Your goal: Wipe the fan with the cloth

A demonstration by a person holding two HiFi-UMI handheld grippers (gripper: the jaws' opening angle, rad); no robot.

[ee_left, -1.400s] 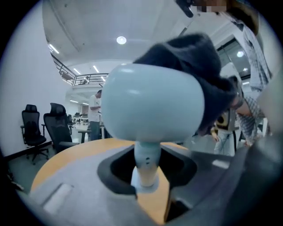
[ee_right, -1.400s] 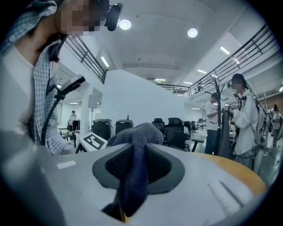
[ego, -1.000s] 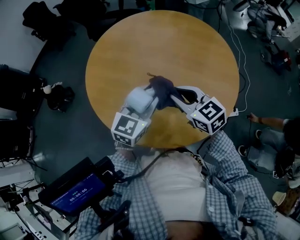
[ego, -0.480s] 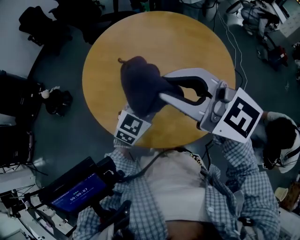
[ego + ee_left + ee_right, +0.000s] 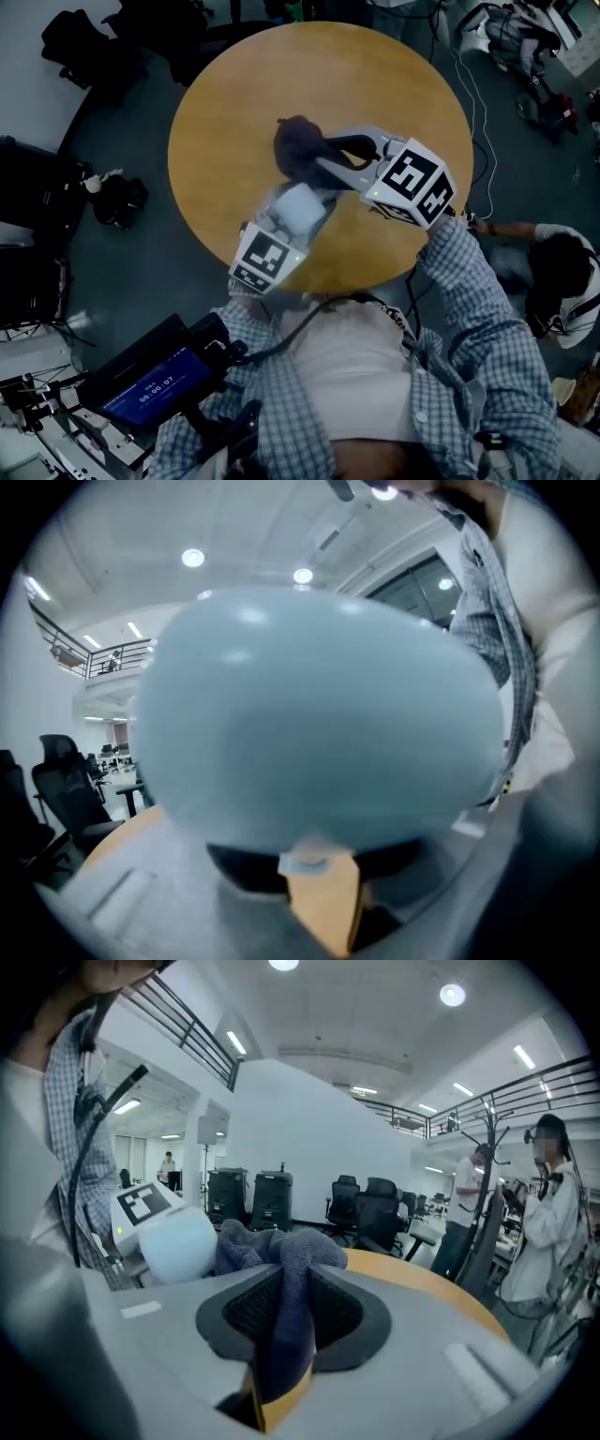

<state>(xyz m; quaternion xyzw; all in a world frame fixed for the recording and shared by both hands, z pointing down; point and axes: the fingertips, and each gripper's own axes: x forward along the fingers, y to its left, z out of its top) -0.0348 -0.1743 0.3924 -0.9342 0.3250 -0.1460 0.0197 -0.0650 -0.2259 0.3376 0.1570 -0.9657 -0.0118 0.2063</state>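
We find the fan (image 5: 298, 208) over the bench's (image 5: 225, 103) near side, clamped between the left gripper's (image 5: 284, 223) part-open fingers (image 5: 141, 892). The cloth (image 5: 300, 148) lies just beyond it, pinched in the right gripper (image 5: 323, 161). We cannot confirm contact.

I'm looking into a big open-plan office — black swivel chairs (image 5: 375, 1211) far off, a railed mezzanine (image 5: 469, 1101) overhead, strip lights (image 5: 234, 1042). Cables (image 5: 481, 112) trail over the grey floor (image 5: 131, 267) right of the round wooden table (image 5: 244, 103).
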